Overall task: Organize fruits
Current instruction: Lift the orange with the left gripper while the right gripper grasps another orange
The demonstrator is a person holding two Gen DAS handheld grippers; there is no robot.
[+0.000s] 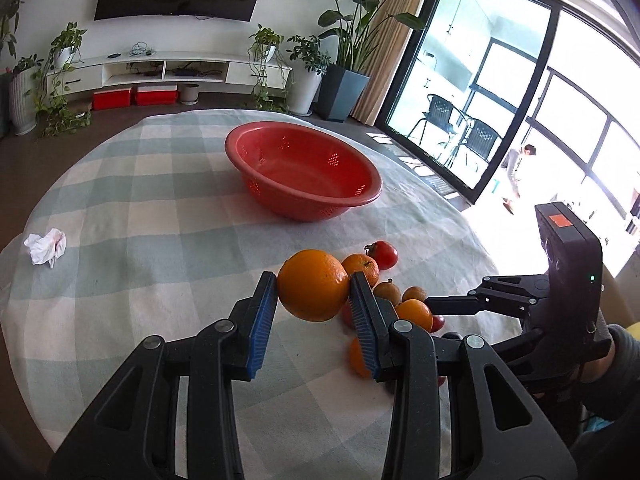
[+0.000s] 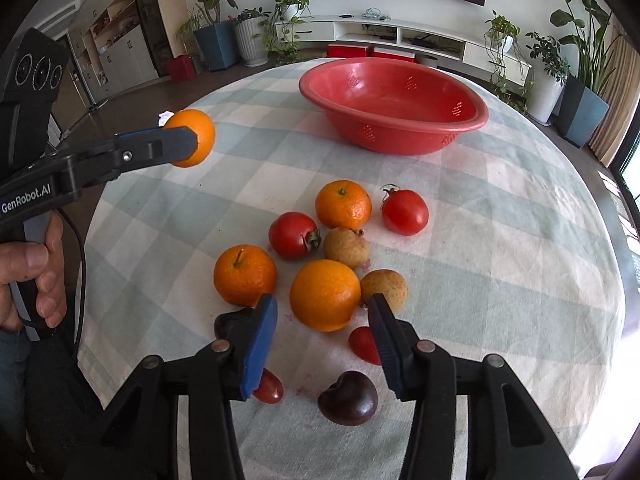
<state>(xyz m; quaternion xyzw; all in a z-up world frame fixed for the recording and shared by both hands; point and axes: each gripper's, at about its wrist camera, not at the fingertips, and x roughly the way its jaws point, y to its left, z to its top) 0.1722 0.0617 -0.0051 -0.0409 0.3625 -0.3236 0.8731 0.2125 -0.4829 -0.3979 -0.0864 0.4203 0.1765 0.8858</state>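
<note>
A: What has the left gripper (image 1: 313, 300) got?

B: An orange (image 1: 313, 285), clenched between its two blue pads and lifted clear of the checked tablecloth (image 1: 140, 208). From the right wrist view that orange (image 2: 191, 138) hangs at the far left, above the cloth, with a hand (image 2: 34, 276) on the handle below.

A: And the right gripper (image 2: 322, 312)?

B: Its jaws stand partly apart and grasp nothing. A second orange (image 2: 325, 295) sits on the cloth just beyond the tips, in line with the gap; I see no pad pressing on it.

A: Where is the other fruit?

B: Heaped on the near part of the table: two mandarins (image 2: 343, 204), two tomatoes (image 2: 405, 212), two small tan fruits (image 2: 346, 247), and a dark cherry (image 2: 347, 398) nearest the camera.

A: The basin?

B: The red basin (image 2: 394, 120) stands on the far side of the table, well apart from the heap, with no fruit in it. A crumpled tissue (image 1: 45, 247) lies at the left edge
</note>
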